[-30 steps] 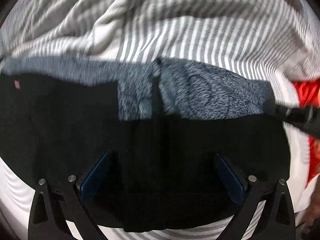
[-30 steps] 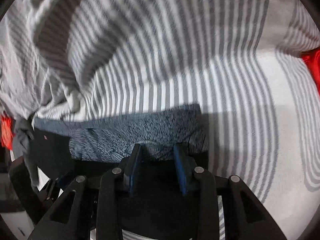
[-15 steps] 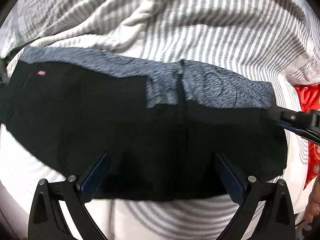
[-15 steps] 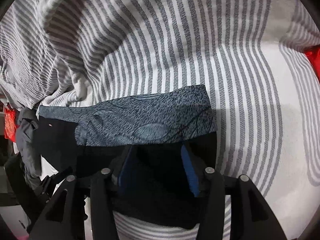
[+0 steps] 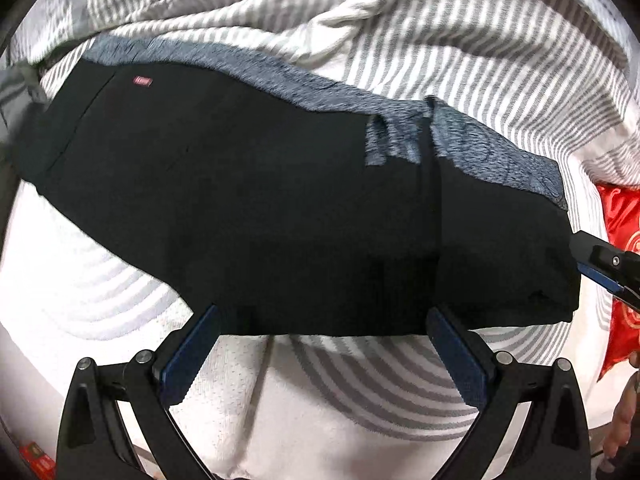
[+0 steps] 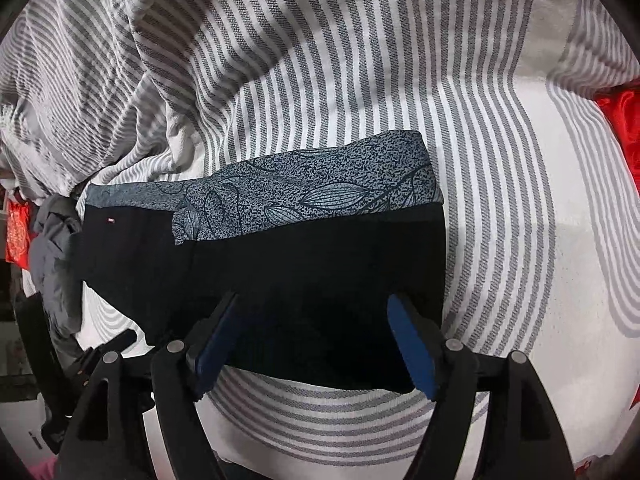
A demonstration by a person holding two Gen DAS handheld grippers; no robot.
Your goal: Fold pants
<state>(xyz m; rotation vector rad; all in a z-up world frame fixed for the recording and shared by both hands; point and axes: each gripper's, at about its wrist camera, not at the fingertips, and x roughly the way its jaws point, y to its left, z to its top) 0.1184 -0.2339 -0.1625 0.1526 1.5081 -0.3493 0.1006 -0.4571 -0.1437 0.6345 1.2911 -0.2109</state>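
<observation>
Below both cameras lies a folded pair of black fabric pants with a grey-blue leaf-patterned band along its far edge, spread flat on a white bed cover with grey stripes.

From the left wrist camera, the pants stretch across the middle of the picture, and a small pink label sits near their far left corner. The left gripper, black with blue pads, stands with its jaws wide apart over the near edge of the pants. Nothing is between its pads; only their tips overlap the near hem in the picture, and whether they touch the cloth cannot be told.

From the right wrist camera, the right gripper is over the near right part of the pants, close to their right end. Its jaws have just been opening and now stand wide, with black cloth seen behind the gap but not pinched by the pads. In the left wrist view this same gripper's tip shows just beside the right end of the pants.

Beyond the far edge of the pants the striped cover is rumpled into folds. A red shiny cloth lies past the right end of the pants, and a crumpled grey garment lies at their left end.
</observation>
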